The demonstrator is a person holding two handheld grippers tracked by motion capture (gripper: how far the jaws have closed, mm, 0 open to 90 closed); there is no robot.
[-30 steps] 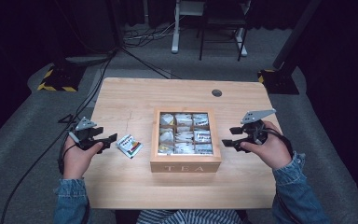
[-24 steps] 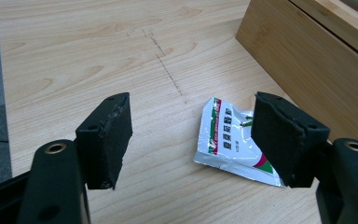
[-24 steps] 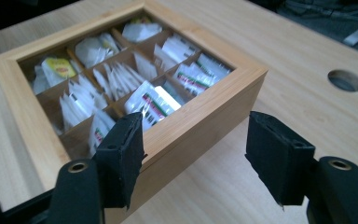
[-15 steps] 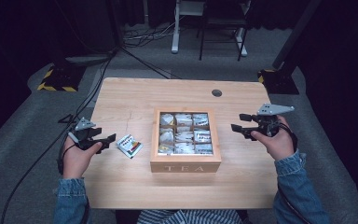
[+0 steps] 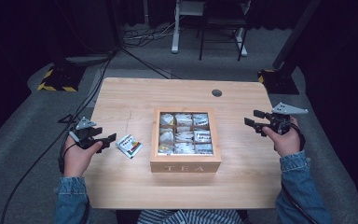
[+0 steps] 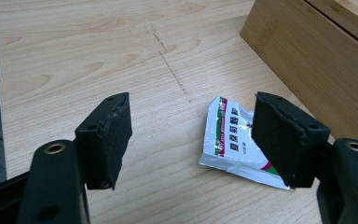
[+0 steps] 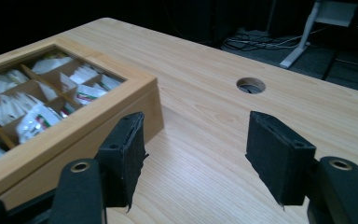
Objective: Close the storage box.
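A wooden tea box (image 5: 185, 163) with a glass lid and "TEA" on its front stands mid-table, with tea bags in its compartments. One white sachet (image 5: 129, 145) with red and green print lies flat on the table just left of the box. My left gripper (image 5: 108, 141) hovers low at the sachet's left, open, pointing at it. In the left gripper view the sachet (image 6: 228, 140) lies just ahead of the left gripper (image 6: 191, 135), partly behind the right jaw. My right gripper (image 5: 254, 120) is open and empty, right of the box, pointing left. The right gripper (image 7: 196, 149) looks past the box corner (image 7: 98, 126).
A round cable hole (image 5: 216, 93) sits in the tabletop at the back right, also ahead of the right gripper as a hole (image 7: 251, 85). Bare wood (image 6: 74, 56) lies left of the sachet. Cables and a chair base stand on the floor beyond the table.
The right hand has moved to the right and toward the back, away from the box's right side. The left hand and the sachet have stayed put.
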